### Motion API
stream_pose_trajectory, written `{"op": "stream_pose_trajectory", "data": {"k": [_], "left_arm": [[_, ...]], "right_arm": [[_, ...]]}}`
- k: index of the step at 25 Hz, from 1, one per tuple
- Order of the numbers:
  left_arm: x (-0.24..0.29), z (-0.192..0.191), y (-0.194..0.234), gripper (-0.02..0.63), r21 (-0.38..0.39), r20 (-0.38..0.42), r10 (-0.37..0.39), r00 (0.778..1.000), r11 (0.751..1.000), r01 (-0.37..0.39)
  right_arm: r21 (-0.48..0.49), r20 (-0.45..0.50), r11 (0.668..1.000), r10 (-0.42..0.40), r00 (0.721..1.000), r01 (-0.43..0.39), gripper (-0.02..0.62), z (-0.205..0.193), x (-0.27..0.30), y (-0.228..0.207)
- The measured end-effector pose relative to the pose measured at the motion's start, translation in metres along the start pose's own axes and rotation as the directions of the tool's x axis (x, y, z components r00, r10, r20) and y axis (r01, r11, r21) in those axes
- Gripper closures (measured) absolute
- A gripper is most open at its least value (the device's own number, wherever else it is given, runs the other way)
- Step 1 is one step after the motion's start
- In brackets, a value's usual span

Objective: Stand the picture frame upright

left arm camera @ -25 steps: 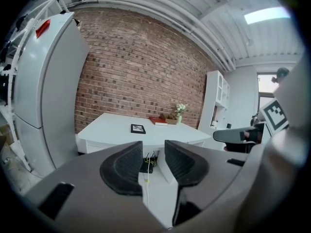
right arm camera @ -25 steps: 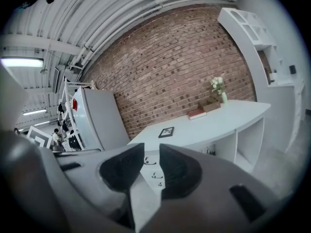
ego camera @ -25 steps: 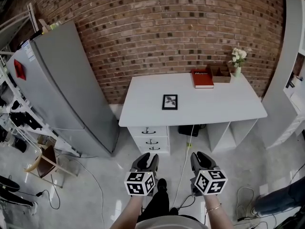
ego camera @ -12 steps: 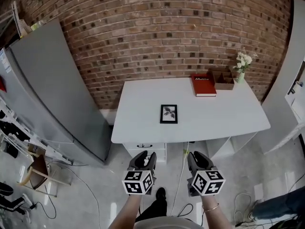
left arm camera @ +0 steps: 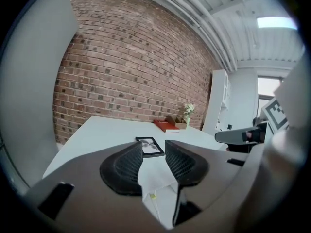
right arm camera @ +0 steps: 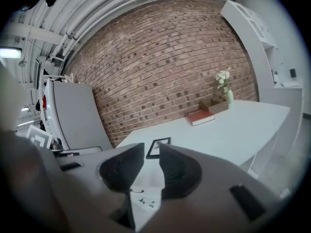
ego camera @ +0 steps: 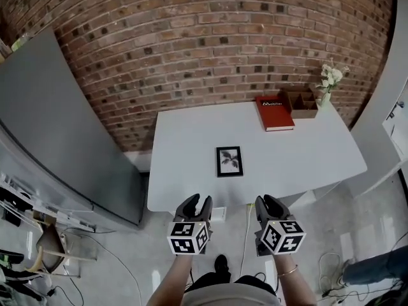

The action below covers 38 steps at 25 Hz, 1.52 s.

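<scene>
A small black picture frame [ego camera: 229,161] lies flat, face up, near the front middle of the white desk [ego camera: 312,152]. The left gripper view shows the same frame [left arm camera: 149,145] beyond the jaws, and the right gripper view has the frame [right arm camera: 159,147] just past its jaws. My left gripper [ego camera: 195,204] hovers short of the desk's front edge, open, nothing between its pads. My right gripper [ego camera: 266,204] is beside it, also open and empty. Both are well short of the frame.
A red book [ego camera: 275,112], a brown wooden organiser [ego camera: 301,103] and a small vase of white flowers [ego camera: 331,83] stand at the desk's back right, against the brick wall. A grey refrigerator [ego camera: 51,132] stands left of the desk, a white shelf unit [ego camera: 389,107] to the right.
The view has closed in on the desk: it sits larger and nearer, its drawers now hidden under the top. Both grippers have come up to the desk's front edge, still open.
</scene>
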<state>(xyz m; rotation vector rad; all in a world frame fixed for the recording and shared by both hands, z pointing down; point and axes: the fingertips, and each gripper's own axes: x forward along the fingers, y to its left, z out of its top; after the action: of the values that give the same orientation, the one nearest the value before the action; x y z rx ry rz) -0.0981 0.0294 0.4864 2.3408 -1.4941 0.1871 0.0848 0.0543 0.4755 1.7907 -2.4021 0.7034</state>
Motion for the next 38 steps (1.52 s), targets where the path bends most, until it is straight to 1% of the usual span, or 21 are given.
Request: {"op": "stream_pose_trajectory", "data": {"k": [6,11,19,24,29,33,38], "left_arm": [[0.025,0.008,0.015,0.479,-0.039,-0.009,-0.018,1.000,0.999,0.018],[0.046,0.010,0.021,0.479,-0.041,-0.020,-0.015,1.000,0.999,0.014],[0.090,0.014,0.039,0.479,-0.026,-0.051,0.015,0.999,1.000,-0.016],[0.125,0.023,0.048,0.479,-0.027,-0.069,0.042,0.997,0.999,-0.044],[0.160,0.020,0.052,0.479,-0.026,-0.105,0.048,0.993,0.998,-0.051],[0.184,0.014,0.053,0.479,-0.045,-0.136,0.059,0.989,0.997,-0.066],[0.213,-0.005,0.055,0.477,-0.034,-0.208,0.066,0.976,0.997,-0.075]], "right_arm": [[-0.011,0.002,1.000,-0.029,1.000,0.029,0.514,0.012,0.026,-0.005],[-0.014,-0.003,0.999,-0.035,0.999,0.035,0.514,0.019,0.046,-0.012],[-0.008,-0.007,1.000,0.005,1.000,-0.005,0.514,0.034,0.093,-0.023],[-0.028,-0.029,0.999,0.034,0.999,-0.034,0.514,0.045,0.126,-0.032],[-0.019,-0.068,0.998,0.050,0.996,-0.052,0.514,0.044,0.153,-0.044],[-0.012,-0.095,0.998,0.055,0.994,-0.056,0.514,0.042,0.167,-0.053],[0.000,-0.121,0.998,0.058,0.991,-0.058,0.514,0.041,0.183,-0.064]]}}
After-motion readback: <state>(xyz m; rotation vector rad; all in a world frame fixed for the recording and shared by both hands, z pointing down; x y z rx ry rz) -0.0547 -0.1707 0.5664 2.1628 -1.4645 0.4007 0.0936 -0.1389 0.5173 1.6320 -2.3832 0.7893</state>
